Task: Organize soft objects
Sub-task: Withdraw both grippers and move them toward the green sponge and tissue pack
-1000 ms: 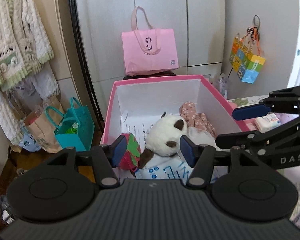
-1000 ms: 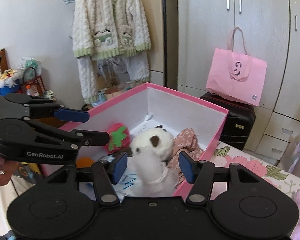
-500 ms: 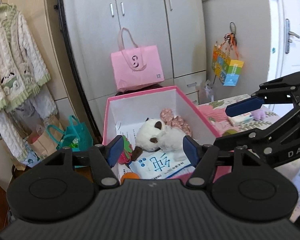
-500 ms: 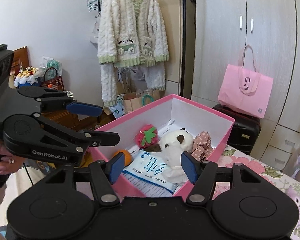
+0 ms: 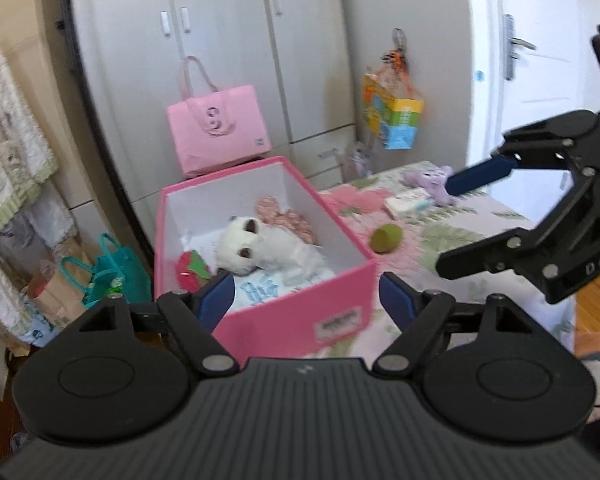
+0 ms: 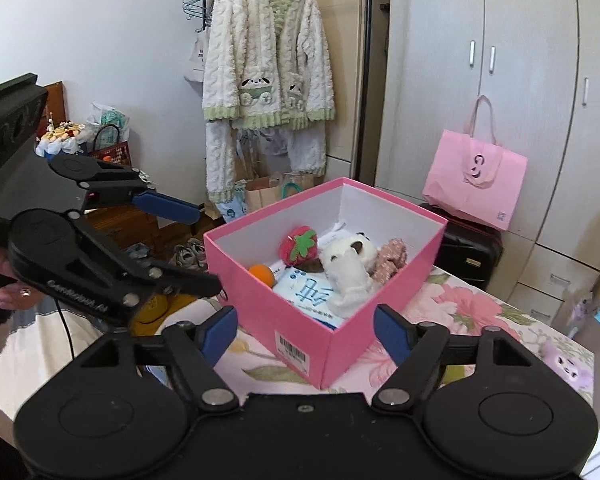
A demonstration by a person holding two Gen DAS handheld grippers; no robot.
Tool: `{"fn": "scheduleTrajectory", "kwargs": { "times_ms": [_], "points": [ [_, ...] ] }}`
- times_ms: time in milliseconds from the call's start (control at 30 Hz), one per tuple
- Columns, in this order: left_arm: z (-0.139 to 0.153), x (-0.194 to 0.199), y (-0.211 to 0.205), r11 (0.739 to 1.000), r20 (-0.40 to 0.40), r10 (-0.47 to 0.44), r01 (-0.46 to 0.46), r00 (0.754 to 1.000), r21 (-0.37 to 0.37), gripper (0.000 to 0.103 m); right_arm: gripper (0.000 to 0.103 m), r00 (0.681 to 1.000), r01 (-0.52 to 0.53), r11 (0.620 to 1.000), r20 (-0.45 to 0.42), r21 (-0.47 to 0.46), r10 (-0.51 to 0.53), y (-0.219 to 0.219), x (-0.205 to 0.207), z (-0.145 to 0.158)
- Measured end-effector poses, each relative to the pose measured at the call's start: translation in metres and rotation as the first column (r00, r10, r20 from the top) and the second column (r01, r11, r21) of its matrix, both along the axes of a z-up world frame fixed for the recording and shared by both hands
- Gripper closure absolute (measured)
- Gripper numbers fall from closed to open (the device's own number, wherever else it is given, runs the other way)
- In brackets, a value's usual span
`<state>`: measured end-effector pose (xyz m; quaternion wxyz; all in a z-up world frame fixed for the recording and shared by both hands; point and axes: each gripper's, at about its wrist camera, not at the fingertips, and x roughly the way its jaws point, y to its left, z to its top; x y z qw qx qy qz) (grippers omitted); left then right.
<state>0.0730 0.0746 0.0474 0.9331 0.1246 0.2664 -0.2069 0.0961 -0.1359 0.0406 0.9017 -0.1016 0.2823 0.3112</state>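
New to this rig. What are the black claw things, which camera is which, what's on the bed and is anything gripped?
No robot here: a person holds one two-finger gripper in each hand, and each gripper carries a fisheye camera looking along its fingers. The left wrist view shows the left gripper at the bottom, with the right one coming in from the side. The right wrist view shows the right gripper at the bottom, with the left one at the side. Both are open and hold nothing.

On the flowered bedspread stands a pink box holding a white plush, a strawberry plush, an orange ball, a floral cloth and a tissue pack. Outside the box lie a green ball, a purple plush and a small packet.
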Motion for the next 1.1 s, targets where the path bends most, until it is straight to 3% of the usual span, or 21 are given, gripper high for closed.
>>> {"fn": "scheduleTrajectory", "kwargs": {
  "times_ms": [400, 667, 767, 867, 967, 1100],
  "points": [
    [-0.009, -0.015, -0.039, 0.988, -0.076, -0.147, 0.143, 0.986, -0.061, 0.008, 0.007, 0.998, 0.056, 0.998, -0.032, 0.036, -0.055, -0.056, -0.027, 0.002],
    [-0.03, -0.005, -0.073, 0.978, -0.124, -0.2, 0.192, 0.972, -0.078, 0.004, 0.006, 0.99, 0.141, 0.99, 0.001, -0.031, -0.141, -0.094, -0.033, -0.024],
    [-0.041, 0.001, -0.078, 0.973, -0.145, -0.202, 0.181, 0.969, -0.147, 0.004, 0.006, 0.985, 0.173, 0.985, 0.002, -0.013, -0.173, -0.11, -0.029, -0.032],
    [-0.049, 0.006, -0.083, 0.972, -0.133, -0.182, 0.157, 0.974, -0.175, 0.004, 0.005, 0.982, 0.188, 0.982, 0.0, 0.025, -0.188, -0.124, -0.022, -0.038],
    [-0.056, 0.007, -0.095, 0.98, -0.078, -0.146, 0.134, 0.986, -0.146, 0.004, 0.005, 0.982, 0.189, 0.979, 0.002, 0.073, -0.19, -0.136, -0.014, -0.045],
    [-0.063, 0.013, -0.111, 0.985, -0.038, -0.119, 0.113, 0.992, -0.13, 0.004, 0.005, 0.958, 0.277, 0.953, 0.039, 0.122, -0.283, -0.151, -0.001, -0.055]
  ]
}}
